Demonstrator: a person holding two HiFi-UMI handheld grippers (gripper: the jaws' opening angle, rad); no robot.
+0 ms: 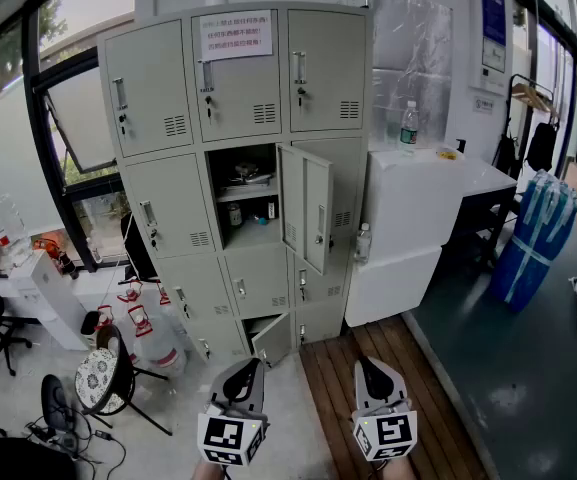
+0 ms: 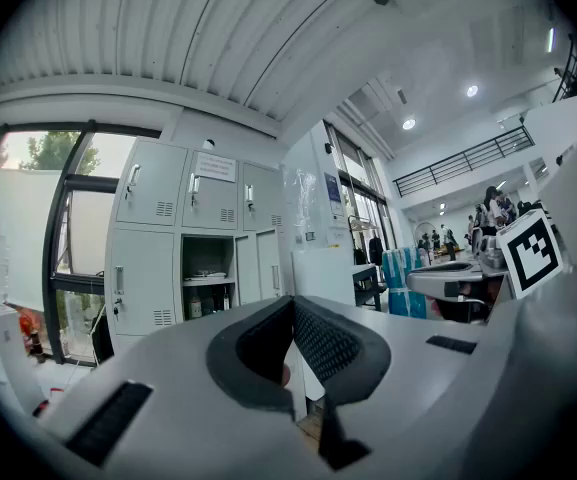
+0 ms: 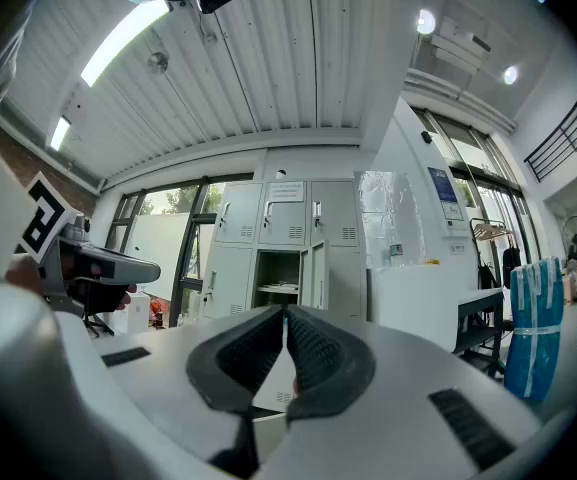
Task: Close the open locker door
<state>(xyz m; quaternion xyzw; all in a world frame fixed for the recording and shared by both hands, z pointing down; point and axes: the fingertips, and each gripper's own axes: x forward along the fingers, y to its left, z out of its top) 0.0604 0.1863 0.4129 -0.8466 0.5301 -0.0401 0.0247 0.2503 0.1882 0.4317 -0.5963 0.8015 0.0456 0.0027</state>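
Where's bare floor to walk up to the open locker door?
The wood strip below the white cabinet is bare up to the door. To its left, jugs and a stool crowd the floor.

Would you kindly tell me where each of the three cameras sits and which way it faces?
Head view: on the person's head, looking forward and down at the grey metal locker bank with its open locker door; left gripper and right gripper show below.
Left gripper view: on the left gripper, level, facing the locker bank over its shut jaws; right gripper at right.
Right gripper view: on the right gripper, same aim, jaws shut; left gripper at left.
Shared: all see the open locker door.
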